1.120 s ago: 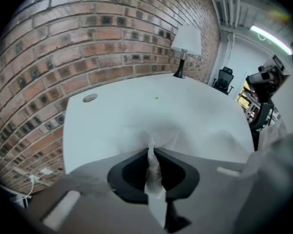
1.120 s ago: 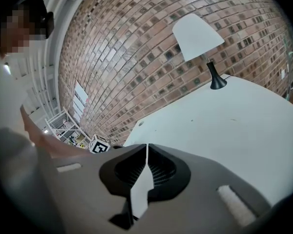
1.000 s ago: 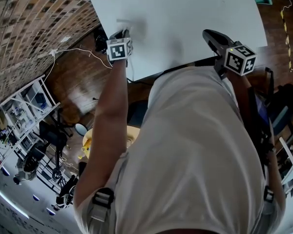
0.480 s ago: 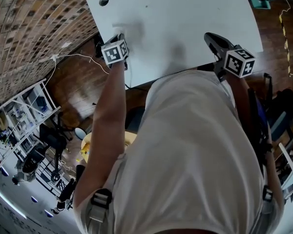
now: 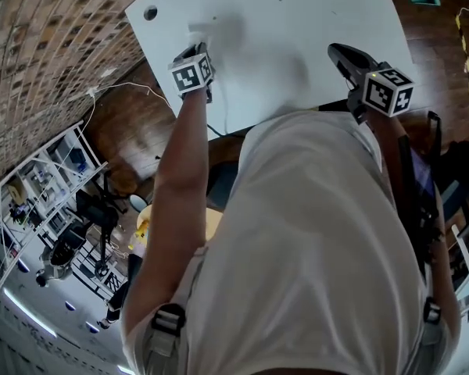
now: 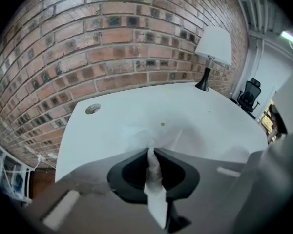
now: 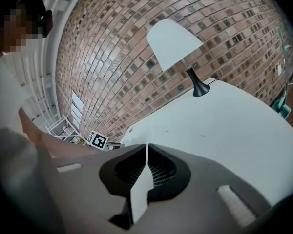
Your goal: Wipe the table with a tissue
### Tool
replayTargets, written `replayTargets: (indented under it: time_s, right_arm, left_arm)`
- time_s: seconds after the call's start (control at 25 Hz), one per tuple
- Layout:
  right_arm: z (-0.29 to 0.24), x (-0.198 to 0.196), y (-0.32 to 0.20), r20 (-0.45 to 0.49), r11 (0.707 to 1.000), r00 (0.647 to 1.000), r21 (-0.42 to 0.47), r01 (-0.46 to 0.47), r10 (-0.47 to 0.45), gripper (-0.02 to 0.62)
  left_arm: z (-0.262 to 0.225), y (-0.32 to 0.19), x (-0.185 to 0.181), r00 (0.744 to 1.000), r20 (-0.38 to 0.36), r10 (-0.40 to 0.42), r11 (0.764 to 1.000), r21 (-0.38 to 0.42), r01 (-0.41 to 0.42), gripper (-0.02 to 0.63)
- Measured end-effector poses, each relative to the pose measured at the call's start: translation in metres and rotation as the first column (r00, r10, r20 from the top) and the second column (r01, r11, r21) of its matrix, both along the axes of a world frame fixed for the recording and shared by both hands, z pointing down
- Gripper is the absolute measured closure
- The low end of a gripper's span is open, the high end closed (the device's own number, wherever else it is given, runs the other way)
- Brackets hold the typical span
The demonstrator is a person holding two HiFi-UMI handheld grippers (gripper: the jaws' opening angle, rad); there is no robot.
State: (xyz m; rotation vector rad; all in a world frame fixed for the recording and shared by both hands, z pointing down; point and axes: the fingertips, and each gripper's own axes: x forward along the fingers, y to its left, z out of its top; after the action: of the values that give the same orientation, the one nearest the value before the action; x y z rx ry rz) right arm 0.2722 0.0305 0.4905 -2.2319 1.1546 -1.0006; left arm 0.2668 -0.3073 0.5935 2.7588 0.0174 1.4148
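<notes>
The left gripper (image 6: 151, 149) pinches a white tissue (image 6: 155, 182) between its jaws, and the tissue's front lies spread on the white table (image 6: 205, 121) just ahead. The right gripper (image 7: 146, 149) is pressed together and empty, near the table's edge. In the head view the tissue hardly shows against the tabletop.

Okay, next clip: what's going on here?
A person stands at a white table with a hand-held gripper in each hand. The left hand-held gripper is clamped on a white tissue, whose free end appears to lie spread on the tabletop near the brick-wall side, as if wiping. The right hand-held gripper is shut with nothing in it, over the table's near edge. A table lamp stands at the far end.
</notes>
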Motion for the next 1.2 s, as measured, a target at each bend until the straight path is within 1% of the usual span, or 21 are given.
replayTargets:
  time_s: [0.04,0.12,0.16,0.2,0.28,0.4,0.48,0.68,0.76,0.88,0.96,1.08,1.2]
  right_arm:
    - [-0.002,0.004,0.004,0.0,1.0,1.0,0.001,-0.006,0.006,0.577]
    - [-0.005,0.01,0.013,0.0,1.0,1.0,0.001,-0.016,0.016,0.578]
    - [-0.006,0.012,0.019,0.001,1.0,1.0,0.001,-0.023,0.023,0.577]
    - [-0.007,0.014,0.027,0.002,1.0,1.0,-0.001,-0.03,0.03,0.577]
    - [-0.004,0.016,0.043,0.01,0.999,0.999,-0.01,-0.053,0.054,0.577]
    - [0.007,0.017,0.061,0.033,0.995,0.995,-0.025,-0.097,0.098,0.578]
    - [0.013,0.02,0.072,0.042,0.993,0.992,-0.032,-0.116,0.117,0.577]
    - [0.019,0.029,0.089,0.047,0.99,0.989,-0.029,-0.141,0.142,0.578]
    - [0.022,0.031,0.093,0.051,0.99,0.989,-0.032,-0.138,0.139,0.577]
    - [0.023,0.036,0.098,0.049,0.99,0.989,-0.031,-0.136,0.138,0.577]
    - [0.021,0.039,0.1,0.043,0.99,0.989,-0.027,-0.141,0.142,0.577]
    - [0.018,0.041,0.101,0.034,0.989,0.989,-0.025,-0.145,0.146,0.578]
    - [0.015,0.04,0.1,0.027,0.989,0.988,-0.025,-0.148,0.149,0.577]
  left_arm:
    - [0.0,-0.005,0.005,0.999,0.0,-0.05,0.998,-0.026,0.05,0.58]
    - [-0.002,-0.017,0.016,0.988,-0.008,-0.153,0.985,-0.081,0.152,0.58]
    - [-0.002,-0.021,0.023,0.983,-0.011,-0.182,0.979,-0.091,0.18,0.58]
    - [-0.001,-0.022,0.03,0.982,-0.012,-0.19,0.978,-0.087,0.189,0.58]
    - [0.004,-0.022,0.044,0.984,-0.008,-0.18,0.982,-0.067,0.179,0.58]
    - [0.012,-0.024,0.063,0.981,-0.004,-0.196,0.977,-0.087,0.194,0.578]
    - [0.017,-0.026,0.069,0.979,0.004,-0.205,0.976,-0.074,0.205,0.577]
    - [0.021,-0.026,0.071,0.984,0.019,-0.178,0.983,0.056,0.176,0.58]
    - [0.022,-0.02,0.073,0.989,0.026,-0.143,0.984,0.108,0.139,0.583]
    - [0.021,0.0,0.08,0.997,0.028,-0.068,0.99,0.125,0.064,0.583]
    - [0.02,0.013,0.085,0.999,0.027,-0.032,0.989,0.142,0.028,0.586]
    - [0.02,0.025,0.087,0.999,0.033,-0.013,0.985,0.172,0.007,0.595]
    - [0.019,0.033,0.088,0.999,0.032,0.007,0.985,0.174,-0.012,0.598]
